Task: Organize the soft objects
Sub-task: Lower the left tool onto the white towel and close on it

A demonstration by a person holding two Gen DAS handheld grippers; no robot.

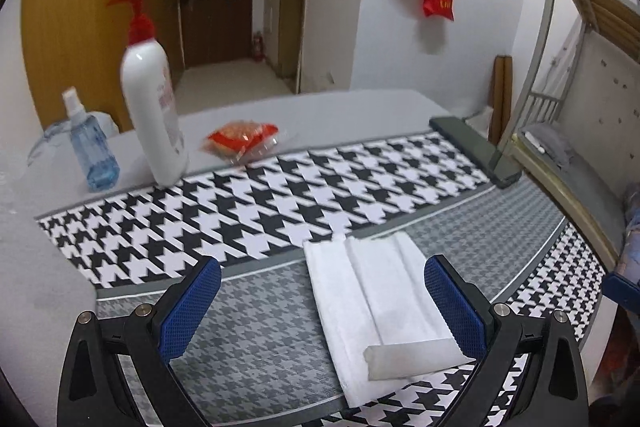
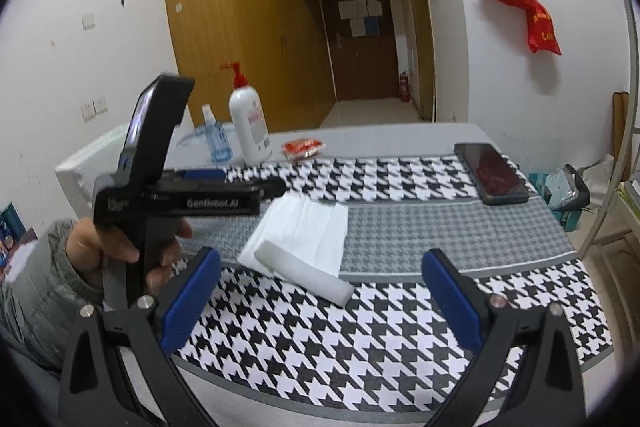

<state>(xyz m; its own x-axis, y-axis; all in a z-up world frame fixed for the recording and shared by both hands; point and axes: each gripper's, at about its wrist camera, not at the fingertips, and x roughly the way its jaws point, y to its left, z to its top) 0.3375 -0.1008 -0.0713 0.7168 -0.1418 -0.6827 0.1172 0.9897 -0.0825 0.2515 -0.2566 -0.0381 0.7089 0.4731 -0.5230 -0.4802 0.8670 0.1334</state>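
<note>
Both grippers, left (image 1: 322,301) and right (image 2: 320,301), gape wide and empty; flat white folded cloth (image 2: 302,231), its near edge seemingly rolled, lies at 12 o'clock on the houndstooth mat (image 2: 320,339)

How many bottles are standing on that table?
2, both at the far left of the table: a tall white pump bottle with a red top, and a small blue spray bottle just left of it. None looks hidden.

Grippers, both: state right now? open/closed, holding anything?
Left gripper: open, holding nothing; the white cloth lies on the mat between its fingers.
Right gripper: open, holding nothing, short of the cloth.
</note>
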